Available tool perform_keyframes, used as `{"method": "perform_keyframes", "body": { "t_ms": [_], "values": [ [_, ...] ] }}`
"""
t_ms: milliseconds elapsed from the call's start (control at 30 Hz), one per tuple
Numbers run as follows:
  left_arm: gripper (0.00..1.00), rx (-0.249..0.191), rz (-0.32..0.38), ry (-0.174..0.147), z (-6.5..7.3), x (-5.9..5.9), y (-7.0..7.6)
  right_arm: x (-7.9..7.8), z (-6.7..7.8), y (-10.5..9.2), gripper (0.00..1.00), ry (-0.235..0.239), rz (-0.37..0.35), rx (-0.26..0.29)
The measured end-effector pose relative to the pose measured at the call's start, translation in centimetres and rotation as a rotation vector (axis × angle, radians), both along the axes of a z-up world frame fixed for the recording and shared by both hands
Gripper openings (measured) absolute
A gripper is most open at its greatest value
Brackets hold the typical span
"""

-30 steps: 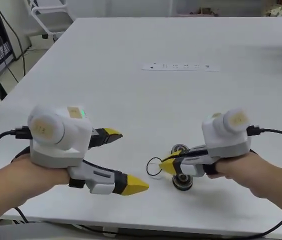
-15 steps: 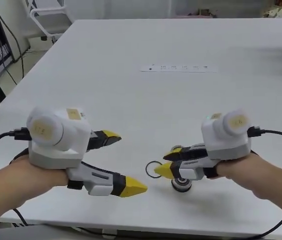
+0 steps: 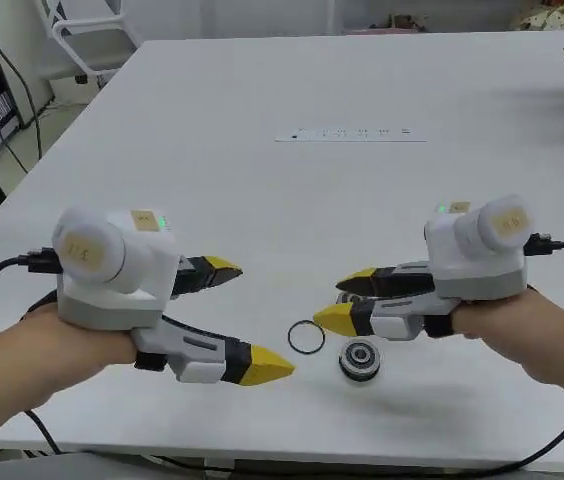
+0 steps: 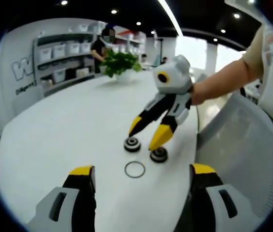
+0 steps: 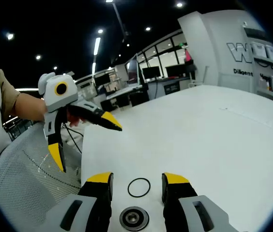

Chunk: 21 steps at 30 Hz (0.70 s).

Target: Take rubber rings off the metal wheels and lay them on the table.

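**Head view:** the left gripper is hovering empty, jaws wide apart. The right gripper, jaws parted and empty, is hanging above a freed rubber ring lying flat on the table just beside a metal wheel.

**Left gripper view:** a second wheel is sitting just beyond the first.

**Right gripper view:** the metal wheel is lying between the jaw bases. Pinching only its outer band while the left gripper steadies it is probably best.

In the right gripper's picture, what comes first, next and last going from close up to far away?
First the metal wheel → rubber ring → left gripper, its jaws open.
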<state>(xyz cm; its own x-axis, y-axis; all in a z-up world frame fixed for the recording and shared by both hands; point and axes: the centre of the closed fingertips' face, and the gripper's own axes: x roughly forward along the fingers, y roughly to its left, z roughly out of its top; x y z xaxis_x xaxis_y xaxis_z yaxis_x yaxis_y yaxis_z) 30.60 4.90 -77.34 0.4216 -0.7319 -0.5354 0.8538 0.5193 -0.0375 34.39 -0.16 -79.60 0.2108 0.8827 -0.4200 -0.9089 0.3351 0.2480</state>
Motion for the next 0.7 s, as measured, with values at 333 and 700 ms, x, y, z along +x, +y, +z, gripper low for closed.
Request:
{"method": "perform_keyframes", "body": {
  "t_ms": [333, 700],
  "values": [
    [0.78, 0.0, -0.018, -0.004, 0.4, 0.5, -1.2, -0.3, 0.6, -2.3, 0.41, -0.016, -0.028, 0.017],
    [0.74, 0.001, -0.048, 0.0, 0.0, 1.1, -2.7, -1.3, -0.4, -4.0, 0.42, -0.014, -0.045, 0.01]
  ]
}}
